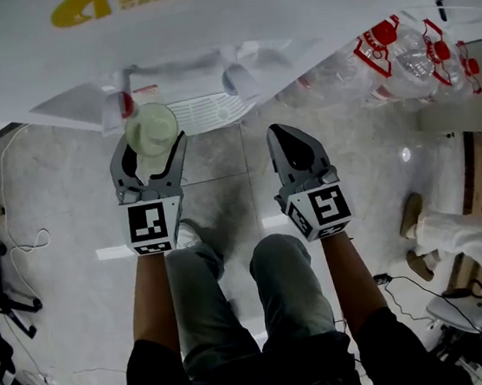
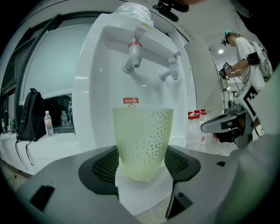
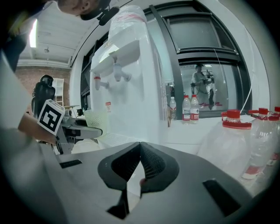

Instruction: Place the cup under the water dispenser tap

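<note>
Pale tiled floor (image 1: 66,191), white cable (image 1: 5,207) at left; dark-framed windows (image 3: 205,52); black backpack (image 2: 28,109) on counter (image 2: 48,146); ceiling light strip (image 3: 33,39).

A shared workroom, part office and part lab. A white water dispenser (image 2: 131,78) stands on a pale tiled floor (image 1: 70,217), with red-capped jugs (image 1: 407,53) stacked just beside it. Loose cables (image 1: 15,232) trail over the tiles. Tall glazed partitions (image 3: 210,65) in dark frames divide the room, and a person (image 3: 201,85) stands behind one. A backpack (image 2: 30,109) and a water bottle (image 2: 48,123) sit on a white surface (image 2: 39,146). One far wall (image 3: 24,83) is bare brick.
</note>
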Demonstrator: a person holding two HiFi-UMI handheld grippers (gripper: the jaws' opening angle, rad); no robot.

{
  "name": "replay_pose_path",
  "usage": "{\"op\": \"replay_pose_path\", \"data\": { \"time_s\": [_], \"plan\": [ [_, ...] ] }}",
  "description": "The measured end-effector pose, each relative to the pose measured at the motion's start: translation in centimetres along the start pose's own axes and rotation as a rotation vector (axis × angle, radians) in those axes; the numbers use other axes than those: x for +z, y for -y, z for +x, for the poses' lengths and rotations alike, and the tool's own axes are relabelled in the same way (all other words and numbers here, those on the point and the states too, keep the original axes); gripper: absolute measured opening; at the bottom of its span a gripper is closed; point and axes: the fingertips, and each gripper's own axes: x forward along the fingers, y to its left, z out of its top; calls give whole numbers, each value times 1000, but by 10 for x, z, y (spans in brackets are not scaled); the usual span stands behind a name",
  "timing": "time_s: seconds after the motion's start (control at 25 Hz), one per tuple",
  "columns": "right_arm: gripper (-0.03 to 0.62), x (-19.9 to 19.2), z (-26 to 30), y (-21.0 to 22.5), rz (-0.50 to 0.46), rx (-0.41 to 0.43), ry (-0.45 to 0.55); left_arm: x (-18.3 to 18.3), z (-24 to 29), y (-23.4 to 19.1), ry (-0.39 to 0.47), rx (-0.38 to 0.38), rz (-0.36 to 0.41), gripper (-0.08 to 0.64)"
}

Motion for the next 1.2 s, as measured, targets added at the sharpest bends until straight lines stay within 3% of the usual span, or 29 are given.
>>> {"op": "replay_pose_path", "data": {
  "time_s": [0.64, 1.0, 1.2],
  "plan": [
    [15, -11, -1, 12, -7, -32, -30, -3, 19, 1, -18, -46, -35, 334],
    [15, -11, 0, 6, 9, -25, -43, -4, 19, 6, -48, -68, 34, 341],
    [14, -4, 0, 5, 18, -28, -38, -4, 13, 5, -42, -55, 32, 355]
  ]
}}
